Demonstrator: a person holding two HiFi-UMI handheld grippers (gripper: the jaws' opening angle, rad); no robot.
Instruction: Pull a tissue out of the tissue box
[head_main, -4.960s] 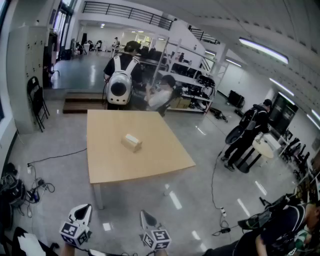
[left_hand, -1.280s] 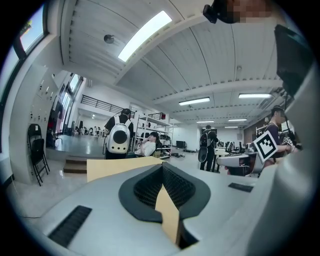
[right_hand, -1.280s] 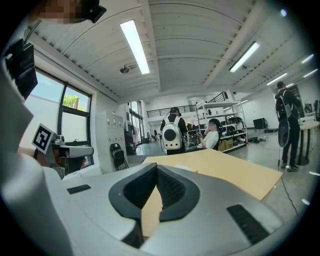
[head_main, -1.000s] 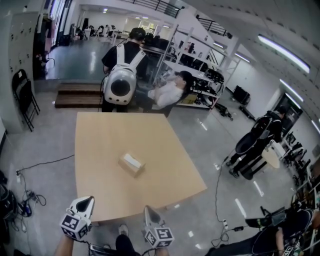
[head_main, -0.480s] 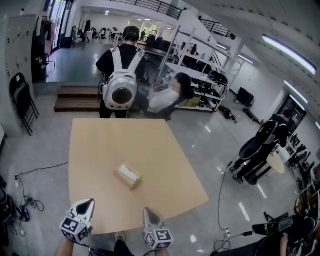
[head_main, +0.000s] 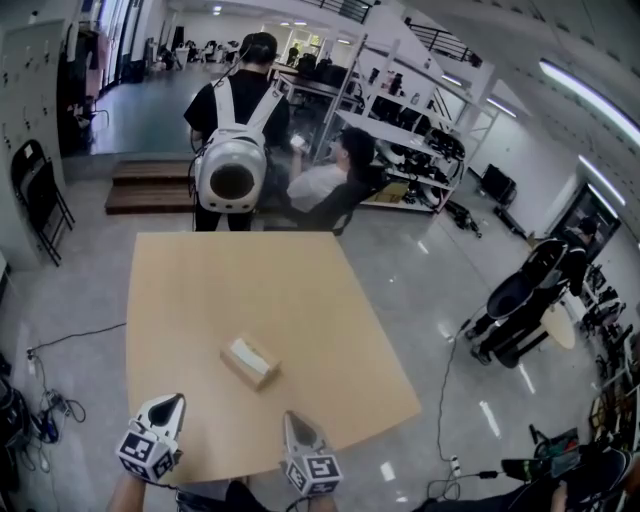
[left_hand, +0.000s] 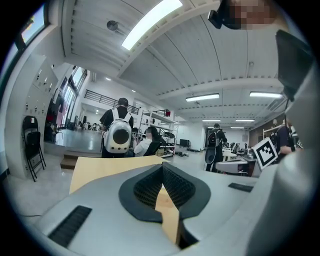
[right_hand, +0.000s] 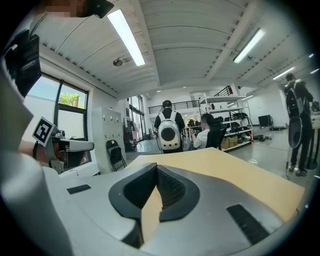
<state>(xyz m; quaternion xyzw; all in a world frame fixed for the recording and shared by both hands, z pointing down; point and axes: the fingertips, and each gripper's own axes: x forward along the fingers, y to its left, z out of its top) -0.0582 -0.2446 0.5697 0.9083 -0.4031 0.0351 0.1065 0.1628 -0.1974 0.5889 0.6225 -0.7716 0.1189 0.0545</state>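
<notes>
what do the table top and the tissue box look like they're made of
Table top: likely wood or wood-look laminate; even pale tan, smooth, low sheen. Tissue box: probably cardboard; tan sides, crisp straight edges, a white strip on top that may be tissue.

tissue box (head_main: 249, 361) on table (head_main: 330, 300) — people behind

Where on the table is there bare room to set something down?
Only the tissue box sits on the table. Widest free patch: from the box to the far edge by the person with the backpack. Also free: right of the box. Tightest: the near edge, where the left tongs and right tongs hang.
</notes>
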